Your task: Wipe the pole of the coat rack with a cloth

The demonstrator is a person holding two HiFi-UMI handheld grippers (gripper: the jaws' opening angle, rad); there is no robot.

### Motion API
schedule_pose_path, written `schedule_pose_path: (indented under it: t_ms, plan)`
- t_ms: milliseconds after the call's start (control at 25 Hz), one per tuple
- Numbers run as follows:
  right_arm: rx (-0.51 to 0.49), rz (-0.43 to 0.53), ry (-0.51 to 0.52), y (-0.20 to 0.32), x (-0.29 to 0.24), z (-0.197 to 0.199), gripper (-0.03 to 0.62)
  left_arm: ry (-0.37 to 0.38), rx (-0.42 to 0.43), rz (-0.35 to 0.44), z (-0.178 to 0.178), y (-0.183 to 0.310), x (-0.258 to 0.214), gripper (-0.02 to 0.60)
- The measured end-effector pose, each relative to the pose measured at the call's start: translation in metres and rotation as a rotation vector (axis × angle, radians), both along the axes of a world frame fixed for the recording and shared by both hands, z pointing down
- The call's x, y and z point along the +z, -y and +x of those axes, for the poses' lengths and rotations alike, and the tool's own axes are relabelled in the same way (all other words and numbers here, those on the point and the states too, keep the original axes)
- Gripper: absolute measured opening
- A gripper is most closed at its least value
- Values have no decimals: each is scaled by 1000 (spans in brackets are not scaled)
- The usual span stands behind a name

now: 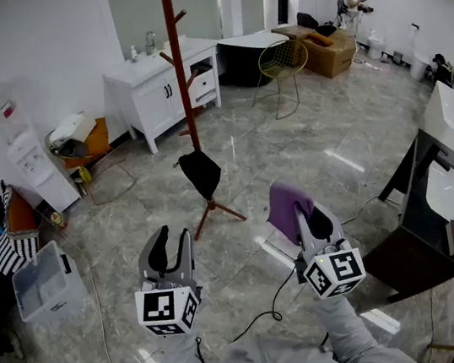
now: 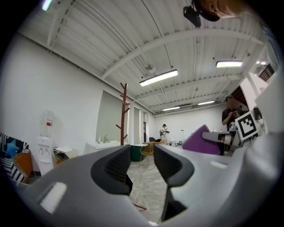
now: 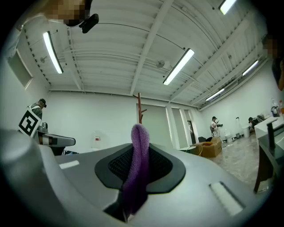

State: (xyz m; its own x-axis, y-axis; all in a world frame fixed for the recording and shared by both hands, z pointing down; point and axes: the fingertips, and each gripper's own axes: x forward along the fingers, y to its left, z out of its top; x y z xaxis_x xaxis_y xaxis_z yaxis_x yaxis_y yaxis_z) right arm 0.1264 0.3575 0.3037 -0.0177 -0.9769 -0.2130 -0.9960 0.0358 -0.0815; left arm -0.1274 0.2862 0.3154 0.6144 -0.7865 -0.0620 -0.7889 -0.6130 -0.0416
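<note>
The brown wooden coat rack (image 1: 181,72) stands on the marble floor ahead of me, a black bag (image 1: 201,173) hanging low on its pole. Its top shows far off in the left gripper view (image 2: 124,111) and the right gripper view (image 3: 139,107). My right gripper (image 1: 304,217) is shut on a purple cloth (image 1: 286,206), which sticks up between the jaws (image 3: 138,166). My left gripper (image 1: 167,251) is open and holds nothing (image 2: 141,165). Both grippers are held low, well short of the rack.
A white vanity cabinet (image 1: 162,84) stands behind the rack, a water dispenser (image 1: 35,168) and a clear bin (image 1: 45,285) to the left. A yellow wire chair (image 1: 281,63) is at the back, a dark desk (image 1: 424,213) at right. A black cable (image 1: 273,297) crosses the floor.
</note>
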Motion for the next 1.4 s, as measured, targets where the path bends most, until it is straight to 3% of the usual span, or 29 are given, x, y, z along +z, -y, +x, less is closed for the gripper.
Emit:
schedule_pose_path:
  t_ms: [680, 1120, 1400]
  plan:
    - [-7, 12, 35, 3, -2, 2, 66, 4, -10, -6, -1, 4, -2, 170]
    - [-29, -3, 57, -25, 9, 32, 67, 10, -54, -25, 15, -29, 9, 171]
    - [-37, 5, 61, -25, 8, 43, 67, 24, -65, -12, 23, -26, 5, 170]
